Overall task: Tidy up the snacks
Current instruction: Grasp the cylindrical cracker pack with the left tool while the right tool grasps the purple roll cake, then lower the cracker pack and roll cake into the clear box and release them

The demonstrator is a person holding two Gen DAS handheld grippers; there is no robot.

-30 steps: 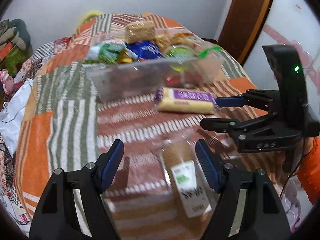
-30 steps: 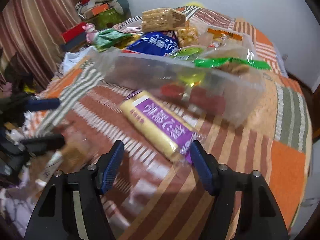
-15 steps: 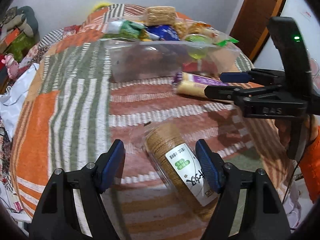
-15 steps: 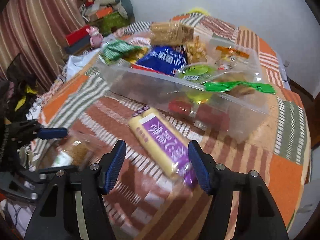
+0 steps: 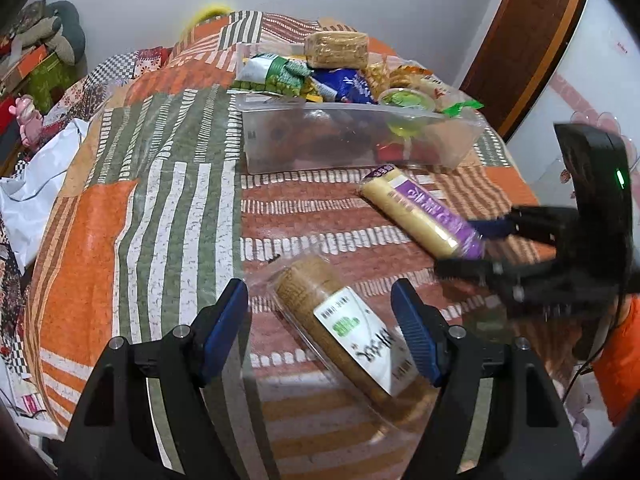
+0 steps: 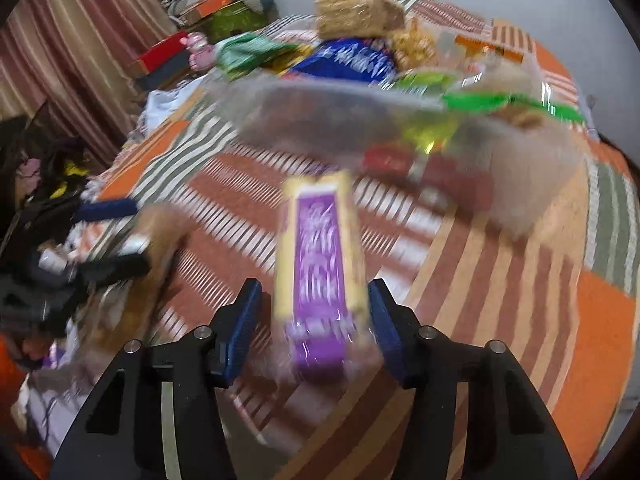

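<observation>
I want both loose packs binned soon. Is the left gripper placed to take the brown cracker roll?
Probably yes: the left gripper is open with the brown cracker roll lying between its fingers, nothing on top of it.

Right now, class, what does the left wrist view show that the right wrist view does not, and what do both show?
Left only: the wooden door.

Right only: the striped curtain and red box.

Both: the clear bin of snacks, the purple-labelled pack between the right gripper fingers, and the brown biscuit roll between the left gripper fingers.
</observation>
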